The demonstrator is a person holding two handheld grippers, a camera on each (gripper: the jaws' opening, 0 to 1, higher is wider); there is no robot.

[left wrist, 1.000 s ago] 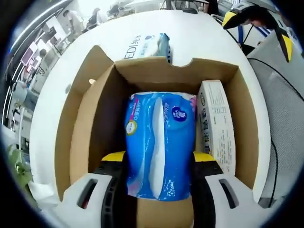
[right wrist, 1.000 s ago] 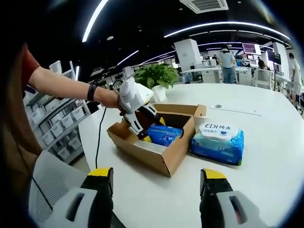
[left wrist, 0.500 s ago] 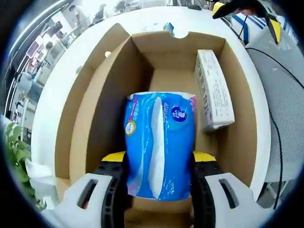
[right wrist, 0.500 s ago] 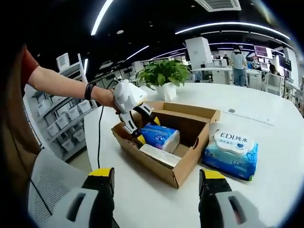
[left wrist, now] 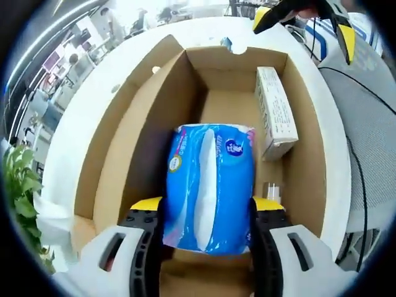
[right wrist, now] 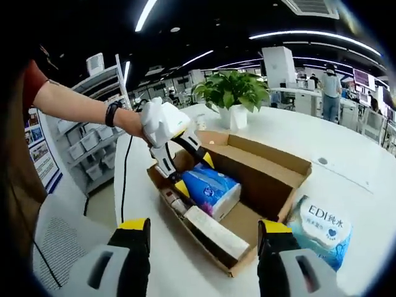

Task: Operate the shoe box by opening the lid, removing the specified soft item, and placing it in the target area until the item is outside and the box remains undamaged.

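my left gripper (left wrist: pixel 207 216) has its jaws pinching the blue tissue pack (left wrist: pixel 207 185) from both sides, yellow tips against its wrapper; the pack sits raised above the floor of the open shoe box (left wrist: pixel 124 154); in the right gripper view i see that gripper (right wrist: pixel 179 167) gripping the pack (right wrist: pixel 213 189) over the box (right wrist: pixel 272 170), near its left end; a long white carton (left wrist: pixel 275 114) lies along the box's right wall, apart from the pack; my right gripper (right wrist: pixel 201 250) hovers short of the box with jaws spread wide, nothing between them; a wet wipes pack (right wrist: pixel 318 226) lies on the white table (right wrist: pixel 359 173) just beside the box; a potted plant (right wrist: pixel 235 96) stands behind.
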